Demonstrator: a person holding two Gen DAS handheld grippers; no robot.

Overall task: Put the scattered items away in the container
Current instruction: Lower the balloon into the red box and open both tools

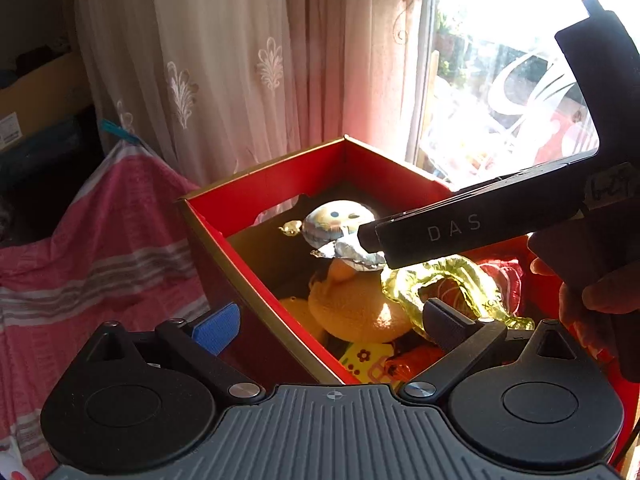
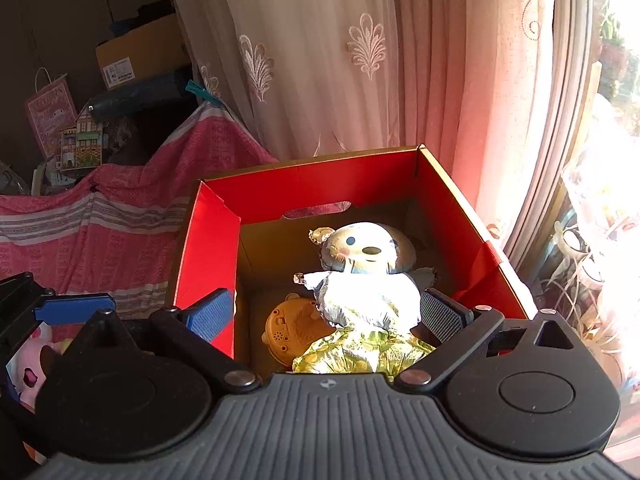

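Embroidered curtain (image 2: pixel 320 60) hangs behind; pink striped cloth (image 2: pixel 120 232) drapes left (paper house (image 2: pixel 80 144) beyond).

A lived-in home room by a sunny window

Embroidered sheer curtains (image 2: pixel 360 60) fill the top centre, a window (image 1: pixel 520 60) glares upper right, a pink striped cloth (image 2: pixel 100 232) drapes furniture at left, and a cardboard box (image 2: pixel 136 56) and paper toy house (image 2: pixel 80 140) crowd the upper left.

In the left wrist view, the right claw (image 1: pixel 370 236) covers part of the foil balloon (image 1: pixel 340 220) at frame centre. The box (image 1: pixel 280 184) is cut off lower right; the items (image 1: pixel 376 360) at its near end are too crowded to identify.
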